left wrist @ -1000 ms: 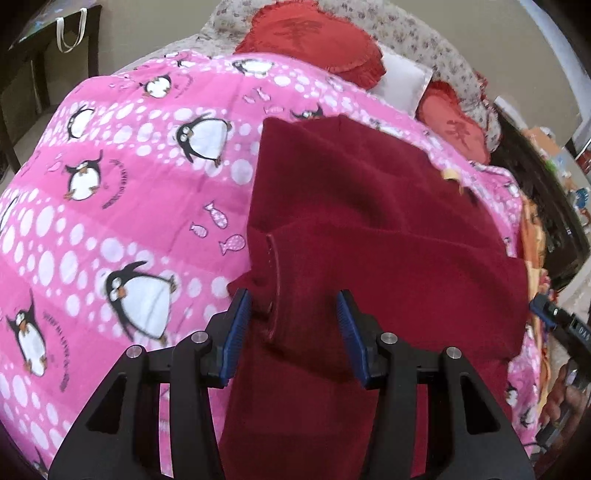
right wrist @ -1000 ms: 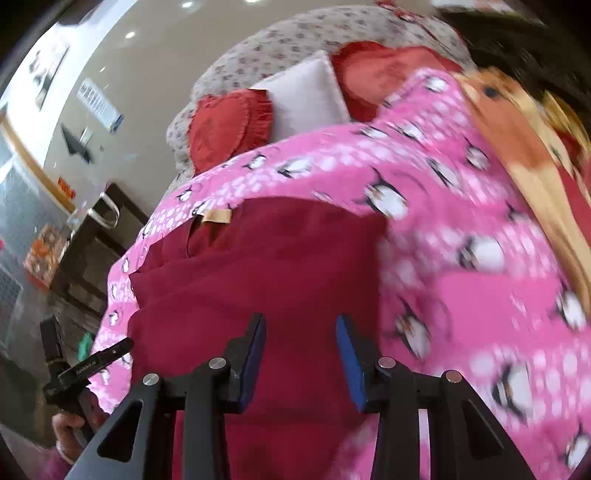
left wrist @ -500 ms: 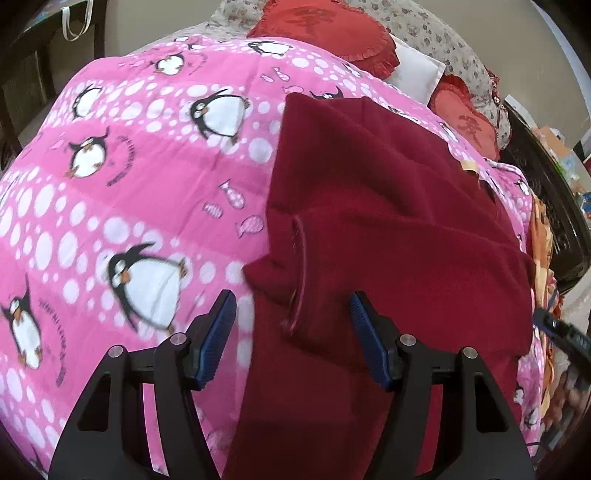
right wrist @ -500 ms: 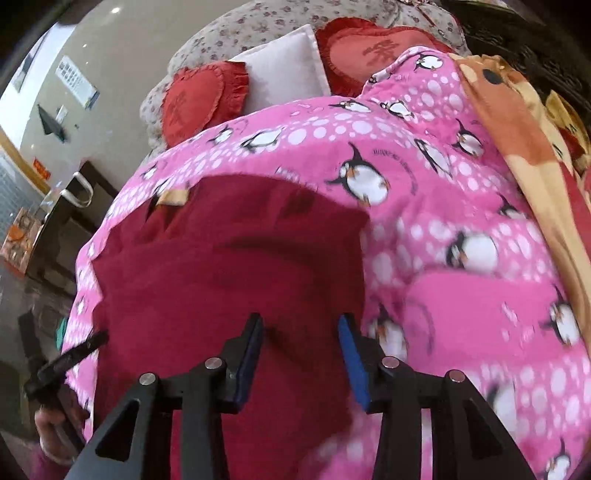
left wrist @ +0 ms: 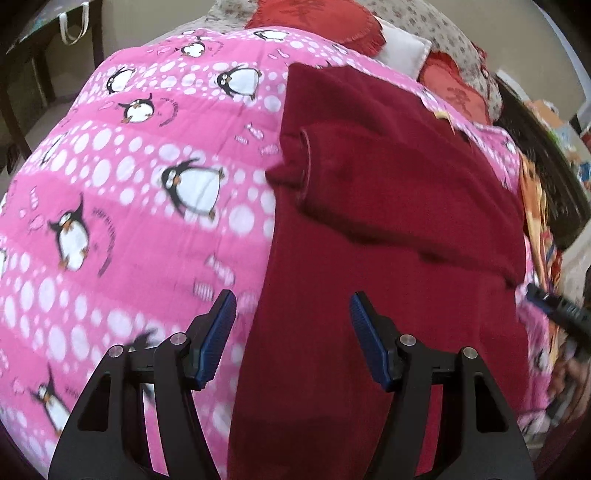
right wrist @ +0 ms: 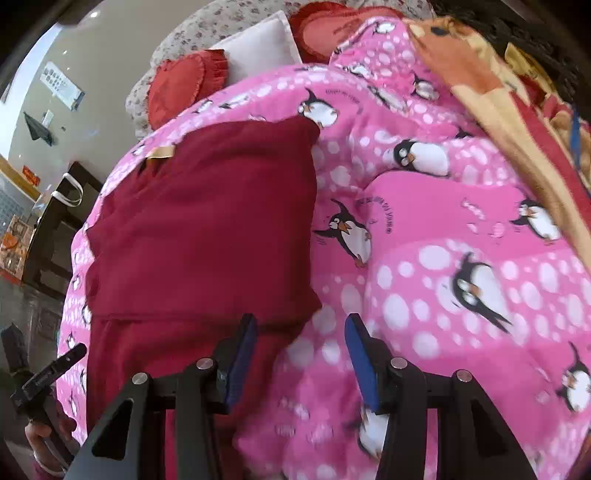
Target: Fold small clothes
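Where the left wrist view looks down, one dark red garment (left wrist: 388, 206) lies spread on a pink penguin quilt (left wrist: 122, 206) that covers the bed. Its upper part is folded over the lower part, and one sleeve cuff (left wrist: 301, 162) juts out at the garment's left edge. The left tongs (left wrist: 293, 332) stand wide, their jaws having just been opening; the left blue pad hangs over the quilt and the right one over the red cloth, with the garment's left edge between them and neither pad pressing it. Seven penguins can be counted on the quilt in this view, some blurred. Beyond the quilt lie two red cushions (left wrist: 321, 18) with one white pillow (left wrist: 404, 50) between them. At the right edge a bit of the other tool (left wrist: 557, 314) shows.

In the right wrist view the same one garment (right wrist: 207, 221) lies left of centre, a small tan label (right wrist: 160, 151) at its far edge. The right tongs (right wrist: 299, 354) stand moderately open, jaws just having been opening, astride the garment's right edge, gripping nothing. Two red cushions (right wrist: 181, 85) flank one white pillow (right wrist: 258, 48) here too. One orange patterned blanket (right wrist: 480, 85) lies along the quilt's (right wrist: 443, 302) right side. At lower left a hand (right wrist: 44, 435) grips the other tool.
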Motion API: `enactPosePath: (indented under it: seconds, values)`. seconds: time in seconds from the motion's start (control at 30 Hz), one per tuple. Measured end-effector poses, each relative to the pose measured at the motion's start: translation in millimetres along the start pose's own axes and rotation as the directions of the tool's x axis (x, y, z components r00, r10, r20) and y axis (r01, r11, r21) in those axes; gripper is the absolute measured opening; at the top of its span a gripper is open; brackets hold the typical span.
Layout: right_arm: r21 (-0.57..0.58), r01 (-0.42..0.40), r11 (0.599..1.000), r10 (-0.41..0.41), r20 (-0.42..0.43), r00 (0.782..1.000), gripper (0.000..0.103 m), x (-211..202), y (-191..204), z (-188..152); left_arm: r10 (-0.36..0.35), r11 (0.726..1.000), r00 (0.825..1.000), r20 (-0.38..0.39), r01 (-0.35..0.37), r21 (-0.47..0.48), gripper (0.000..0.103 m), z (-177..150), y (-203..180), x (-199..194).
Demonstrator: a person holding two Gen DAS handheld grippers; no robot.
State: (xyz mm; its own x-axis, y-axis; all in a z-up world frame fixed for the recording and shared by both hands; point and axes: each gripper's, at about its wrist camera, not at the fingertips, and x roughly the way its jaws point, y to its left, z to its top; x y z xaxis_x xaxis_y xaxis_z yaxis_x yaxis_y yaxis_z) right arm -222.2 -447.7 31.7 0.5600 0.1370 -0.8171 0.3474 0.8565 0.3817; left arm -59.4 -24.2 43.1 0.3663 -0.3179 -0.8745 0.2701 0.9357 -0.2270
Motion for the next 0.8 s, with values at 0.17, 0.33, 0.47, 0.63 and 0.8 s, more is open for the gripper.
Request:
enactPosePath:
  seconds: [0.17, 0.33, 0.47, 0.63, 0.8]
  values:
    - [0.032, -0.073, 0.997, 0.073, -0.002, 0.997, 0.047, -32, -3, -23, 0.022, 0.999, 1.000, -0.013, -0.022, 0.040, 0.063, -23, -1, -15]
    - [0.001, -0.096, 0.995, 0.096, -0.047, 0.994, 0.050, -48, 8, -54, 0.020, 0.999, 1.000, -0.023, -0.018, 0.050, 0.063, -43, -3, -27]
    - [-0.018, -0.124, 0.992, 0.121, -0.110, 0.987, 0.050, -55, 12, -80, 0.012, 0.998, 0.999, -0.036, -0.010, 0.055, 0.063, -57, -5, -34]
    - [-0.033, -0.136, 0.990, 0.130, -0.145, 0.981, 0.063, -64, 9, -115, -0.027, 1.000, 0.997, -0.074, 0.028, 0.012, 0.065, -82, 4, -42]
    - [-0.028, -0.153, 0.988, 0.146, -0.177, 0.973, 0.064, -63, 3, -146, -0.049, 0.997, 0.994, -0.102, 0.042, -0.064, 0.065, -109, 23, -51]
